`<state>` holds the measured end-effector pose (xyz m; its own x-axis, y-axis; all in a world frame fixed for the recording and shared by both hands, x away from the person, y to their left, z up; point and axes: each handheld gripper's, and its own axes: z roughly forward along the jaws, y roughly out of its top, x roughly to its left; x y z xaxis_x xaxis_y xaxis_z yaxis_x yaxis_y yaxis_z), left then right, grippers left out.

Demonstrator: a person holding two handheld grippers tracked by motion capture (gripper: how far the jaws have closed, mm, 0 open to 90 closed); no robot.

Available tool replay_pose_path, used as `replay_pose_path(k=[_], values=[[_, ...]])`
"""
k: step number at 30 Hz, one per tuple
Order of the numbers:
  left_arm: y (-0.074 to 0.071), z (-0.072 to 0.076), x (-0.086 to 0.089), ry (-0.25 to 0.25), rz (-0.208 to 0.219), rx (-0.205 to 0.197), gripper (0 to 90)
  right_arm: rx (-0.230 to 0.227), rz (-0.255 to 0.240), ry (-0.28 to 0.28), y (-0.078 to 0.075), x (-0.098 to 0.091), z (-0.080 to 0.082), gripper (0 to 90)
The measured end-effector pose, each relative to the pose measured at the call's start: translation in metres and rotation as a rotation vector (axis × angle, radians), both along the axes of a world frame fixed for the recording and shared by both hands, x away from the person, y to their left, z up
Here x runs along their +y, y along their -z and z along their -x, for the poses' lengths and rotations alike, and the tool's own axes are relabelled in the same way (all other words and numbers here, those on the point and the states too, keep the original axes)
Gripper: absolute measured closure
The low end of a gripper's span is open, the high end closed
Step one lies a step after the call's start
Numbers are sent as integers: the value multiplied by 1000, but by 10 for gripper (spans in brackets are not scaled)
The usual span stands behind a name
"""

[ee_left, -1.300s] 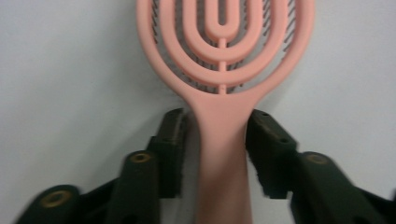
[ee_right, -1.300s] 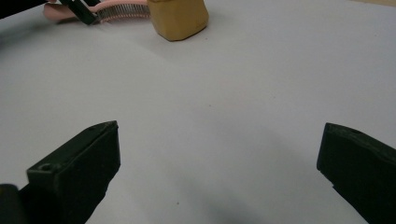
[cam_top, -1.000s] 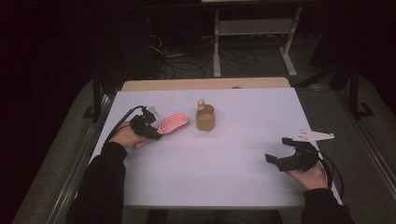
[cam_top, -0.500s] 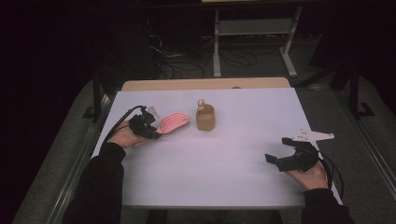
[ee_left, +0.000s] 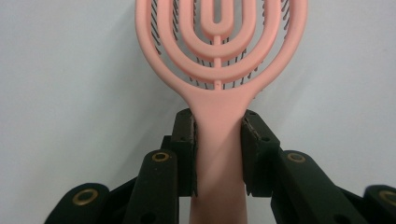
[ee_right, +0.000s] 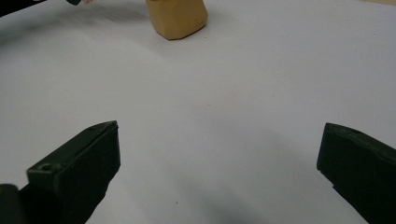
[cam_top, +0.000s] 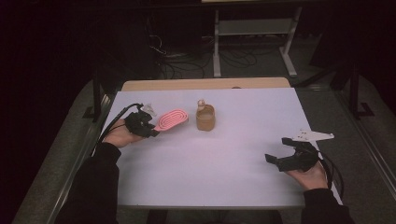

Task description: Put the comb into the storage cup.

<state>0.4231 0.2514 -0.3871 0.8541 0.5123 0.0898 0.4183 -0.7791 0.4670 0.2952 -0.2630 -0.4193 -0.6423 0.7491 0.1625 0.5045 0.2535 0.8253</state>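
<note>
A pink hairbrush (cam_top: 172,119) with a looped open head is held just above the white table at the left. My left gripper (cam_top: 148,130) is shut on its handle; in the left gripper view both pads press the pink handle (ee_left: 218,154) from either side. A tan cup-like holder (cam_top: 205,118) stands to the right of the brush head, and its base (ee_right: 177,17) shows at the top of the right gripper view. My right gripper (cam_top: 275,160) rests near the table's right front, jaws wide open with nothing between them.
The white table (cam_top: 215,163) has free room across its middle and front. A wooden strip (cam_top: 205,84) runs along the far edge. Beyond it are a metal stand (cam_top: 254,28) and cables on the dark floor.
The left gripper has lifted the brush slightly and carried it a little. The right gripper has stayed where it was.
</note>
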Motion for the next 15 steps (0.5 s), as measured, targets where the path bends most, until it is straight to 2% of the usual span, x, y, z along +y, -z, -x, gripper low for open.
replay_pose_path(k=[2,3,9,15], values=[[-2,1,0,1,-1,3,699,0,-1,0,0,0,0,0],[-5,2,-1,5,-9,-9,699,0,-1,1,0,0,0,0],[-12,6,-2,14,-1,-23,699,1,-1,0,0,0,0,0],[-21,13,-4,39,-10,-77,699,1,0,-1,0,0,0,0]])
